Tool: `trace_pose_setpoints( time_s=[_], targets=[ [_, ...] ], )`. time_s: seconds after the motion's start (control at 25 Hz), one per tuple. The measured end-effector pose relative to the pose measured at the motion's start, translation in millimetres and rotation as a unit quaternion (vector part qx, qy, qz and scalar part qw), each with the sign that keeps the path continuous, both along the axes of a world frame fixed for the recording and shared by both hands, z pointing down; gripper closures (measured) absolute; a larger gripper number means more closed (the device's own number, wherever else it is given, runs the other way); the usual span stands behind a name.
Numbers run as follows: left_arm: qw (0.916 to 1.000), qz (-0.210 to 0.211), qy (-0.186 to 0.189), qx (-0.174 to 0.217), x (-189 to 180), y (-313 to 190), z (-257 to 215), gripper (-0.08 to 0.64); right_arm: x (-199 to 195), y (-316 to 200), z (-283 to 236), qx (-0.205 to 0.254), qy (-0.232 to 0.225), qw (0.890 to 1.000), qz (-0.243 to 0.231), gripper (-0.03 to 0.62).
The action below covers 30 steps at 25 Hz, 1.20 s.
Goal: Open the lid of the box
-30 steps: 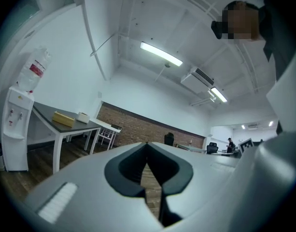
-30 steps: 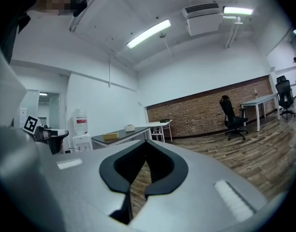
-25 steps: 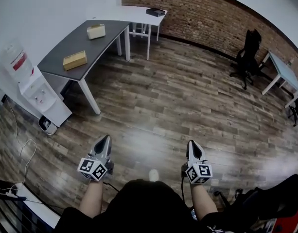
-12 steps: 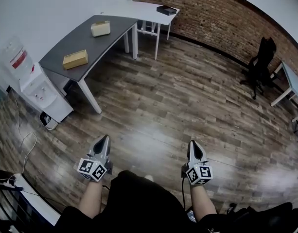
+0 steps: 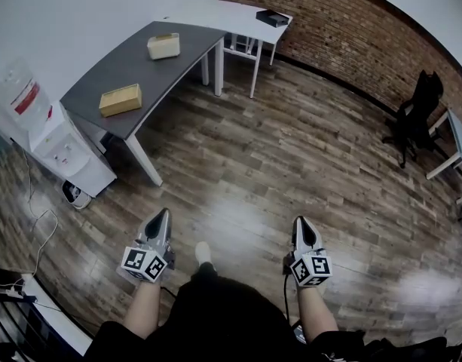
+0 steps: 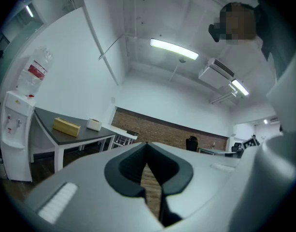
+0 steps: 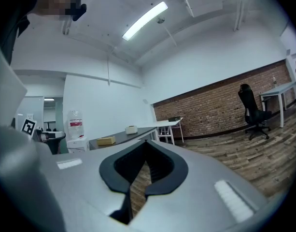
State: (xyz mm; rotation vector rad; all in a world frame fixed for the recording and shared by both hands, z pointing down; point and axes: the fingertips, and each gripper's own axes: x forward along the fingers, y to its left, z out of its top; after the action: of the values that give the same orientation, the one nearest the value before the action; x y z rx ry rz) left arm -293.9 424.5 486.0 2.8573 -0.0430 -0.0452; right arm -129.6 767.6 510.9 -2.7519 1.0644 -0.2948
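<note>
Which box has the lid cannot be told. Two stand on the grey table [image 5: 136, 70] at 11 o'clock, well apart from both grippers. The tan box [image 5: 120, 99] lies toward the table's near end and the cream box [image 5: 163, 46] toward its far end. Both are too small for a lid seam, hinge or print to show. A flat black thing [image 5: 272, 18] on the white table [image 5: 215, 12] at 12 o'clock is too small to name.

The left gripper [image 5: 161, 217] at 7 o'clock and the right gripper [image 5: 302, 225] at 5 o'clock point forward over the wood floor [image 5: 291, 164]. Each has its jaws closed tip to tip and holds nothing; only floor shows through the slit behind the tips. The person's dark top fills the bottom edge and hides the legs. One pale shoe [image 5: 203, 253] pokes out between the grippers.

At 9 o'clock a white cooler [image 5: 61, 149] carries a bottle [image 5: 19, 89] with a red label [image 5: 29, 96], its writing too blurred to read. The marker cubes [image 5: 144, 263] bear black-and-white square codes. A cable [image 5: 36, 228] trails over the floor at 8 o'clock toward dark gear cut off at the lower-left corner. A black chair [image 5: 420, 108] at 2 o'clock stands by a pale table [image 5: 458, 134] clipped by the right edge.
</note>
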Motion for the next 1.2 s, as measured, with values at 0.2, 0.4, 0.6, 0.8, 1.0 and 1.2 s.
trace_pose_setpoints(
  time_s=[0.2, 0.4, 0.6, 0.8, 1.0, 1.2],
  targets=[
    [0.9999, 0.001, 0.011, -0.003, 41, -55, -5, 0.56, 40, -57, -16, 0.0, 0.012, 1.0, -0.005, 0.589],
    [0.9999, 0.009, 0.013, 0.001, 71, -98, -5, 0.56, 71, -109, -22, 0.007, 0.014, 1.0, -0.008, 0.59],
    [1.0, 0.0, 0.008, 0.001, 81, -142, 1, 0.56, 78, -163, -15, 0.001, 0.007, 0.999, -0.039, 0.589],
    [0.9998, -0.016, 0.01, -0.01, 85, -171, 6, 0.56, 90, -196, -7, -0.007, -0.002, 0.999, -0.053, 0.589],
    [0.9996, -0.025, 0.004, -0.013, 95, -187, 10, 0.56, 105, -219, -5, -0.009, -0.009, 0.998, -0.068, 0.589],
    [0.9992, -0.04, -0.002, 0.0, 113, -202, 10, 0.56, 134, -245, -4, -0.009, -0.007, 0.996, -0.091, 0.589]
  ],
)
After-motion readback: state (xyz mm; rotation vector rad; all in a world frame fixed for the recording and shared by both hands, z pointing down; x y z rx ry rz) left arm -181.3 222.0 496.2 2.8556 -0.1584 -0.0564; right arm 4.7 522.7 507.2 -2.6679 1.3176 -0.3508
